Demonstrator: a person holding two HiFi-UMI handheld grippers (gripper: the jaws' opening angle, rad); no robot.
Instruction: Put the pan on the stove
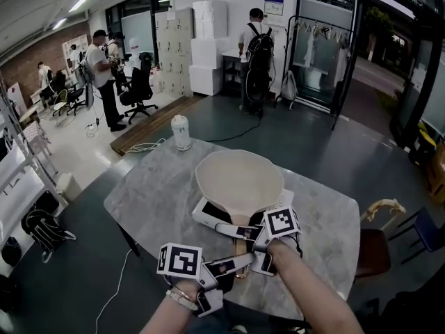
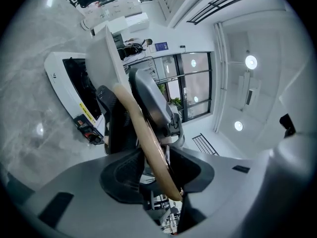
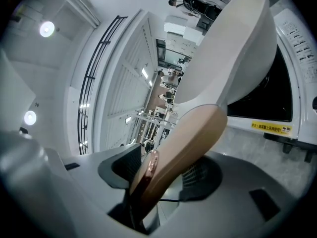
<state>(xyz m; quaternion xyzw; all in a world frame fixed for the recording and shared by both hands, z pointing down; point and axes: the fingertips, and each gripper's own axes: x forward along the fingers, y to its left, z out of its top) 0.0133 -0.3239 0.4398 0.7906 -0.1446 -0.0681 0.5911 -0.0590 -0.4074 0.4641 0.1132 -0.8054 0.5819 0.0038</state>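
A cream pan (image 1: 240, 181) with a tan wooden handle (image 1: 241, 268) is over the white stove (image 1: 206, 214) on the marble table (image 1: 153, 193). The bowl hides the contact, so I cannot tell whether it rests on the black glass. Both grippers are side by side on the handle. My left gripper (image 1: 233, 264) is shut on the handle (image 2: 148, 143) near its end. My right gripper (image 1: 252, 241) is shut on it closer to the bowl, where the handle (image 3: 183, 152) lies between the pads. The pan (image 3: 233, 48) rises over the stove (image 3: 292, 83) just ahead.
A white canister (image 1: 181, 132) stands at the table's far edge. A wooden chair (image 1: 379, 245) is at the right of the table. A cable (image 1: 115, 284) runs along the floor at the left. People stand far back in the room.
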